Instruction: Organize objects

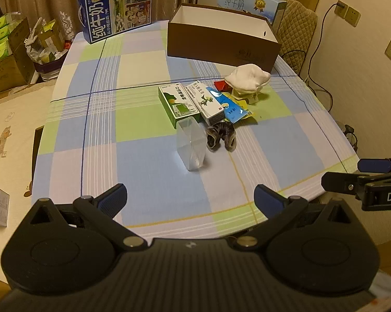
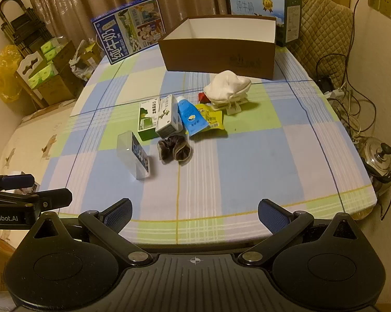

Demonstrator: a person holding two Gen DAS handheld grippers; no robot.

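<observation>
A pile of small items lies mid-table: a green box (image 1: 176, 104) (image 2: 146, 119), a white box (image 1: 208, 104) (image 2: 167, 121), a blue tube (image 1: 228, 106) (image 2: 191, 119), a yellow packet (image 2: 211, 117), a clear plastic case (image 1: 191, 147) (image 2: 133, 154), a dark scrunchie (image 1: 220, 136) (image 2: 175, 149), and a white cloth (image 1: 248, 78) (image 2: 228, 85) over a white clip (image 2: 233, 106). An open brown box (image 1: 221, 44) (image 2: 219, 54) stands behind them. My left gripper (image 1: 191, 199) and right gripper (image 2: 194, 214) are open and empty at the near table edge.
The checked tablecloth (image 1: 148, 171) (image 2: 260, 161) covers the table. Two milk cartons stand at the back: dark blue (image 1: 116, 7) (image 2: 129, 30) and light blue (image 1: 251, 1) (image 2: 264, 7). A padded chair (image 2: 323, 31) and cables (image 2: 349, 96) are at right; a bed (image 1: 10, 127) is at left.
</observation>
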